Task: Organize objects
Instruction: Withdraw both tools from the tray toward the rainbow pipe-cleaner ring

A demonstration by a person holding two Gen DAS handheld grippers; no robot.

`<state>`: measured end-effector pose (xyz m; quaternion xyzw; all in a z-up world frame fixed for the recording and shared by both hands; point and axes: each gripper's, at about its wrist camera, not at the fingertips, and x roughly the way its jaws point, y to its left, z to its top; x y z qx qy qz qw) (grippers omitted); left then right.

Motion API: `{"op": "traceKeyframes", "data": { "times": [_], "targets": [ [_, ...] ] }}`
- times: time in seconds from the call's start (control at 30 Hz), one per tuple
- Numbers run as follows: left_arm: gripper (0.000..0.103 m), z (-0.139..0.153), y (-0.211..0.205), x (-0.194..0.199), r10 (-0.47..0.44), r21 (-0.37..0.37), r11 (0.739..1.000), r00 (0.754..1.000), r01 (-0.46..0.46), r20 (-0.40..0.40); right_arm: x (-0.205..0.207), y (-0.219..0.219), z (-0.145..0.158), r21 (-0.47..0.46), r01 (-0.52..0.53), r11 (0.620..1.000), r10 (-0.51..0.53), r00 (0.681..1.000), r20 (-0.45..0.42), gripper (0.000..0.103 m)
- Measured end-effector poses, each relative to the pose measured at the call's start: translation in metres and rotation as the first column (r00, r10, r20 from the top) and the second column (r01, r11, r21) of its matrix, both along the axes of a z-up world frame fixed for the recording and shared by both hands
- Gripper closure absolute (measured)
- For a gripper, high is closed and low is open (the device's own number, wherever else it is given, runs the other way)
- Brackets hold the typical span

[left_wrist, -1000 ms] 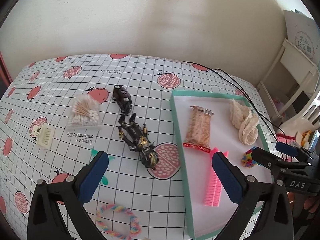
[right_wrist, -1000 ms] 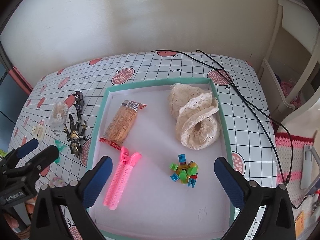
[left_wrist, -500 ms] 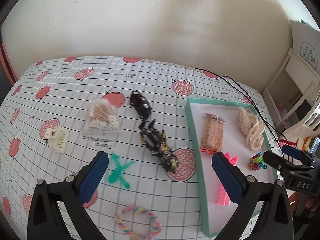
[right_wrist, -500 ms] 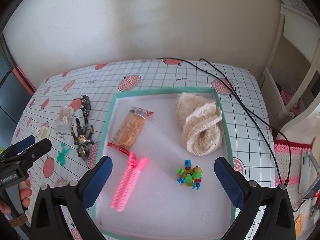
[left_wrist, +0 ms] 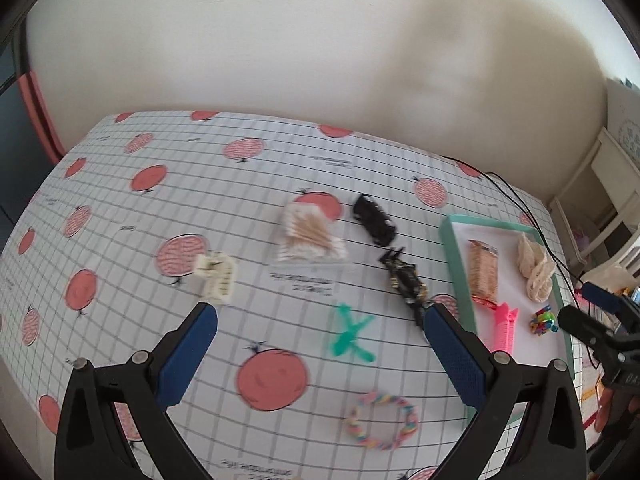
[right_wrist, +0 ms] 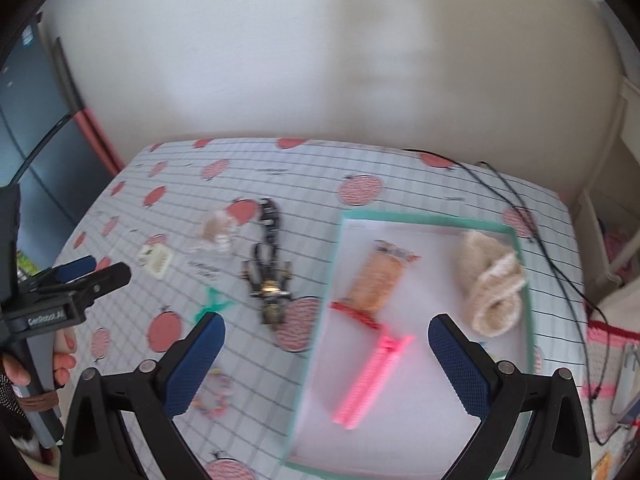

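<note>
Currently both grippers, left (left_wrist: 318, 334) and right (right_wrist: 326, 342), are held wide and empty above the table (left_wrist: 224, 184); loose items like the green clip (left_wrist: 350, 334) lie left of the tray (right_wrist: 524, 296)

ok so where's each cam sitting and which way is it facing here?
Left wrist: on the left gripper, open, looking down the table at the cotton swab bag; the right gripper shows at its right edge.
Right wrist: on the right gripper, open, over the tray edge; the left gripper and a hand show at left.
Shared: pink comb, tray, black toy figure.
</note>
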<state>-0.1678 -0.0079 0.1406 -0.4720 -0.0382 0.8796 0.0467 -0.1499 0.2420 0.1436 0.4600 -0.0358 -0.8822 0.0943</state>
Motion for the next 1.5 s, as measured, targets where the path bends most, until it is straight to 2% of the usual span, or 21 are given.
{"op": "traceKeyframes", "data": {
  "times": [0.17, 0.5, 0.83, 1.03, 1.27, 1.5],
  "targets": [
    [0.0, 0.003, -0.028, 0.005, 0.031, 0.024, 0.999, 0.999, -0.031, 0.019, -0.002, -0.04, -0.008, 0.009, -0.076, 0.997, 0.076, 0.997, 0.025, 0.0],
    [0.0, 0.001, -0.067, 0.007, 0.096, 0.038, 0.994, 0.994, -0.098, 0.059, 0.003, -0.102, -0.049, 0.029, -0.192, 0.981, 0.187, 0.974, 0.132, 0.0],
    [0.0, -0.008, -0.088, 0.007, 0.131, 0.039, 0.99, 0.986, -0.136, 0.105, 0.007, -0.124, -0.097, 0.055, -0.241, 0.969, 0.22, 0.942, 0.252, 0.0],
    [0.0, -0.023, -0.102, 0.002, 0.172, 0.032, 0.983, 0.975, -0.179, 0.142, 0.013, -0.136, -0.12, 0.082, -0.276, 0.957, 0.239, 0.92, 0.311, 0.0],
    [0.0, -0.038, -0.115, -0.003, 0.209, 0.025, 0.976, 0.963, -0.216, 0.172, 0.018, -0.147, -0.133, 0.118, -0.313, 0.942, 0.259, 0.906, 0.335, 0.0],
    [0.0, -0.044, -0.117, -0.007, 0.209, 0.02, 0.976, 0.962, -0.216, 0.174, 0.022, -0.152, -0.135, 0.189, -0.339, 0.921, 0.269, 0.908, 0.32, 0.004]
  ]
}}
